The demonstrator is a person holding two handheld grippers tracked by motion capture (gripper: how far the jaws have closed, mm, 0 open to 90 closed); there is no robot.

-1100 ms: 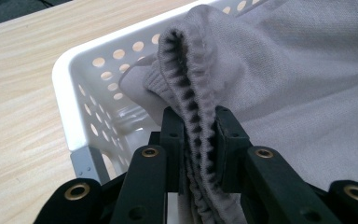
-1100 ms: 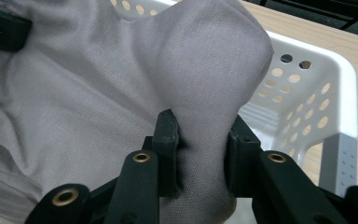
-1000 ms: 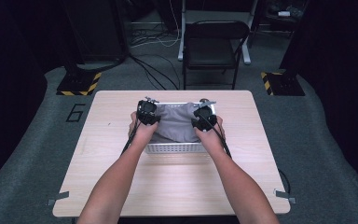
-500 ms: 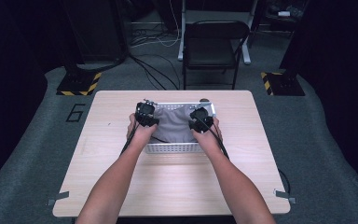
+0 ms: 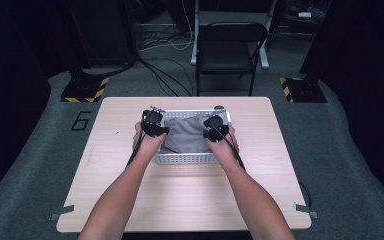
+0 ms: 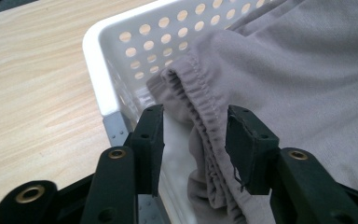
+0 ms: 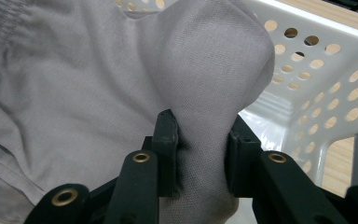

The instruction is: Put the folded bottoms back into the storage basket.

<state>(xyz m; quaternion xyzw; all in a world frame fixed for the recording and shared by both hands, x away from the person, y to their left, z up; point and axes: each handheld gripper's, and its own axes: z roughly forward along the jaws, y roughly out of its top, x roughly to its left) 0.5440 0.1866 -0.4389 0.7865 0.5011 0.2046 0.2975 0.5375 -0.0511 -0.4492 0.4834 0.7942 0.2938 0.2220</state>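
The left tool [image 5: 155, 123] stands at the left end of the white perforated basket [image 5: 186, 158], its jaws parted and just now widening; in the left gripper view the elastic hem of the grey garment [image 6: 307, 84] lies between the pads without being pressed, the right pad only brushing it. The right tool [image 5: 214, 127] sits at the basket's right end, and in the right gripper view its jaws are clamped on a bunched fold of the same garment [image 7: 214, 70], raised above the basket wall [image 7: 317, 93]. The garment lies inside the basket, which rests on the far middle of the wooden table [image 5: 190, 200].
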